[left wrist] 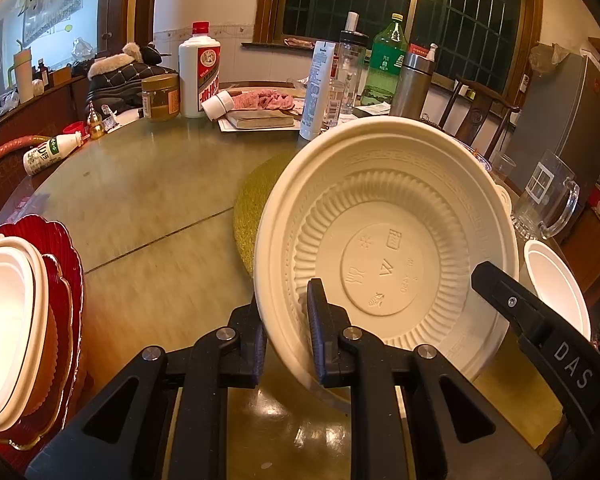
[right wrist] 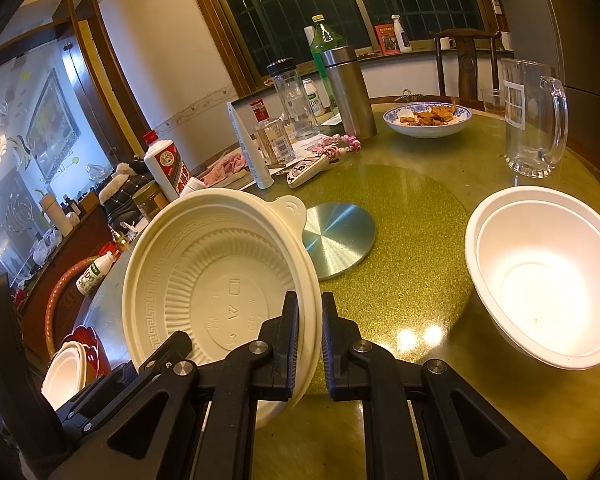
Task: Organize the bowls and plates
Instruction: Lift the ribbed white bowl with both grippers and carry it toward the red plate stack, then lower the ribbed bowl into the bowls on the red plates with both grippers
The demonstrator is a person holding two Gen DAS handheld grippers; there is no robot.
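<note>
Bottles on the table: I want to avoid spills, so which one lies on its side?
The small white bottle with the green label, at the table's far left edge beside the gold gourd ornament. The white liquor bottle and green bottle stand upright.

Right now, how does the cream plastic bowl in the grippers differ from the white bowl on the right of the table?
The cream ribbed bowl is held off the table, tipped on edge; the white bowl rests on the table, mouth upward. The cream bowl has ribs, a key-pattern border and embossed symbols; the white bowl is smooth and plain. The cream bowl looks shallower, the white bowl deeper. Both are round, light-coloured and empty.
</note>
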